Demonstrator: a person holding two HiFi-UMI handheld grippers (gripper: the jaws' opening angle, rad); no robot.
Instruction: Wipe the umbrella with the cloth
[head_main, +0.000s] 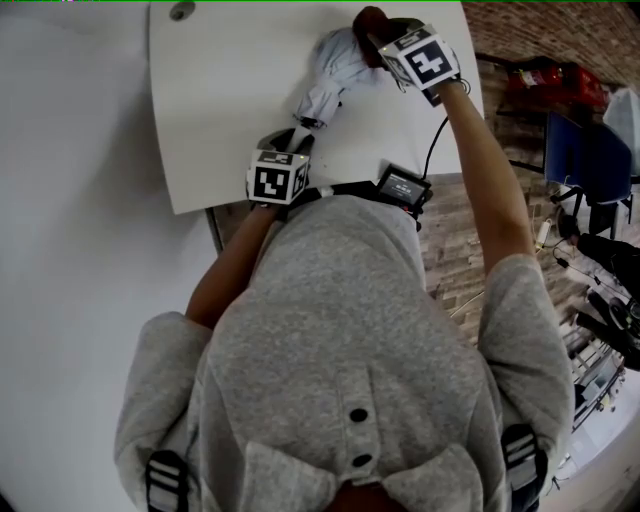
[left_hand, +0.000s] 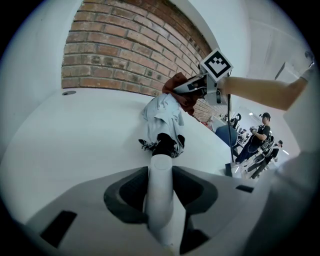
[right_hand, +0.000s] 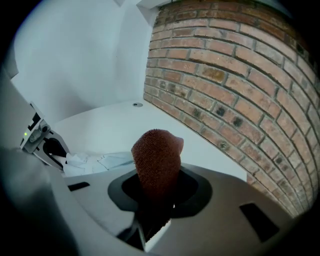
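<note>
A white table meets a red brick wall. The left gripper fingers pinch the umbrella by its handle; the right gripper fingers pinch the cloth.

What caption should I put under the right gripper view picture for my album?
The right gripper clamps a brown cloth near the folded pale umbrella on a white table.

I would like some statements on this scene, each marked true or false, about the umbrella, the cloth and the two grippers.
1. The left gripper holds the white handle of the umbrella in its jaws. True.
2. The right gripper is empty. False: its jaws grip the reddish-brown cloth.
3. The umbrella stands open on the floor. False: it lies folded on the white table.
4. A brick wall stands next to the table. True.
</note>
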